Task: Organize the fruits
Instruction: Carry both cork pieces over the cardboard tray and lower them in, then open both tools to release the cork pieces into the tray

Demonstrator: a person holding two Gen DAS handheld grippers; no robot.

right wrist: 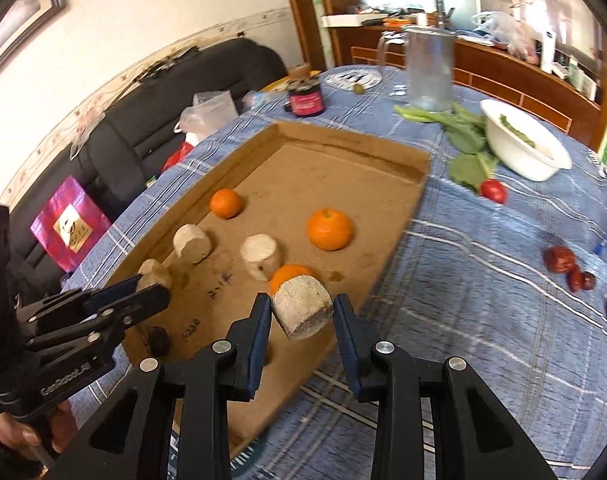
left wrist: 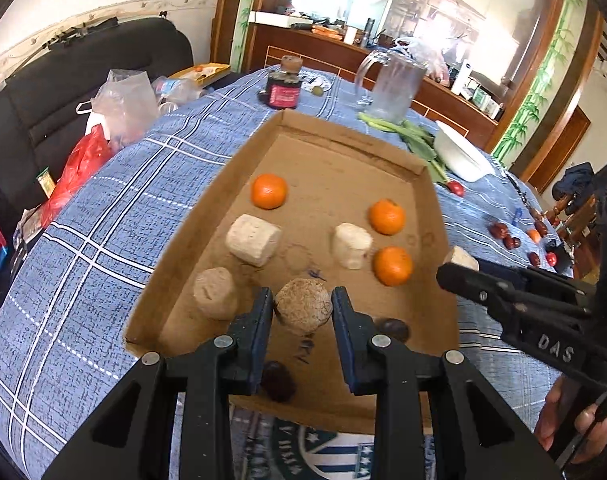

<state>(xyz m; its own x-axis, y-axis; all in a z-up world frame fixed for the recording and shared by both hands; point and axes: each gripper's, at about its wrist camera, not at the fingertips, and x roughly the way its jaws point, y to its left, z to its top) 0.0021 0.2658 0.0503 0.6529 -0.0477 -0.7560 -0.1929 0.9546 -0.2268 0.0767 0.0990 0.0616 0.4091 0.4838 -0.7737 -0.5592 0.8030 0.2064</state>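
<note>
Step in hand: you are carrying two pale cut chunks over the cardboard tray [left wrist: 207,216]; both are lifted, neither is set down yet.
Left gripper [left wrist: 302,307]: its fingers are clamped on a brownish round chunk [left wrist: 303,307], held above the near end of the tray.
Right gripper [right wrist: 302,312]: its fingers are clamped on a whitish chunk [right wrist: 302,310], held over the tray's right edge, in front of an orange [right wrist: 293,274].
Tray contents: three oranges to the far and right side, three pale chunks [left wrist: 254,239] left and centre, dark fruits [left wrist: 278,380] at the near edge.
Tabletop [right wrist: 483,280]: red fruits [right wrist: 559,259] lie loose, well apart from the tray.
Next move, as judged: you need bare tray floor beside the matching chunks, then a lowering and release, without nudging the oranges.
</note>
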